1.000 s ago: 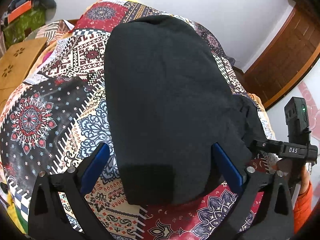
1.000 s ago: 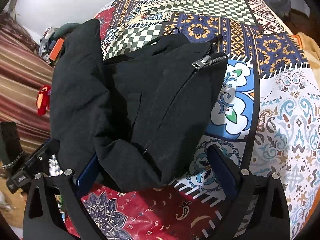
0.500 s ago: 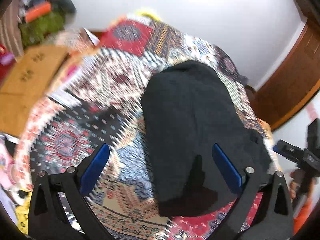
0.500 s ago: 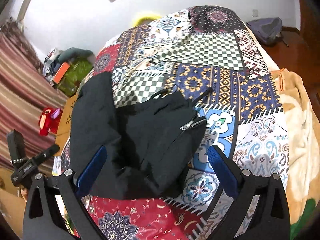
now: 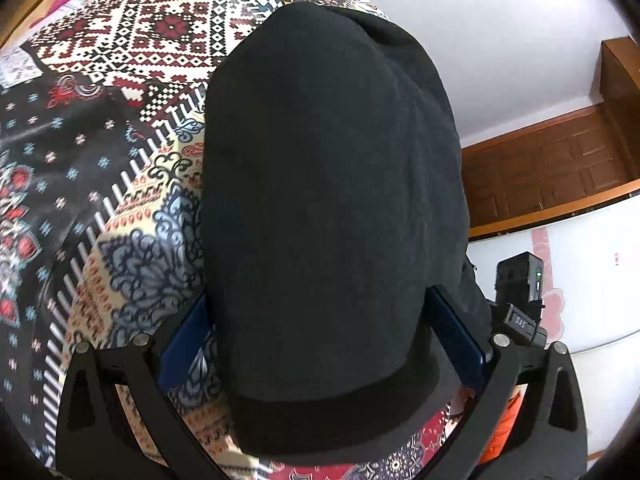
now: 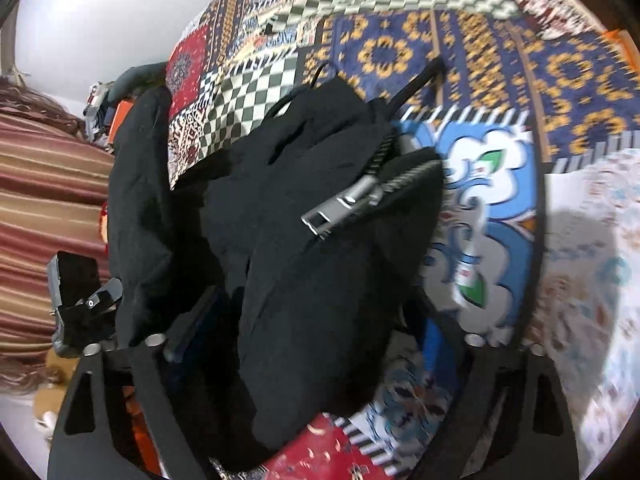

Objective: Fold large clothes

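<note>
Both tools dropped onto black jacket [image 5: 332, 200]; zipper pull [image 6: 340, 210] right-view only.

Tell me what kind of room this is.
Most likely a bedroom in a home. A black jacket lies on a bed covered by a patchwork bedspread, a wooden door stands in a plain white wall, and a striped curtain hangs at the side.

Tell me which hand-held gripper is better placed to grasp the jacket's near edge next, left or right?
Probably left. The left hand-held gripper squarely straddles the flat end of the black jacket. The right hand-held gripper, jaws closing, sits over bunched folds below the zipper pull.
</note>
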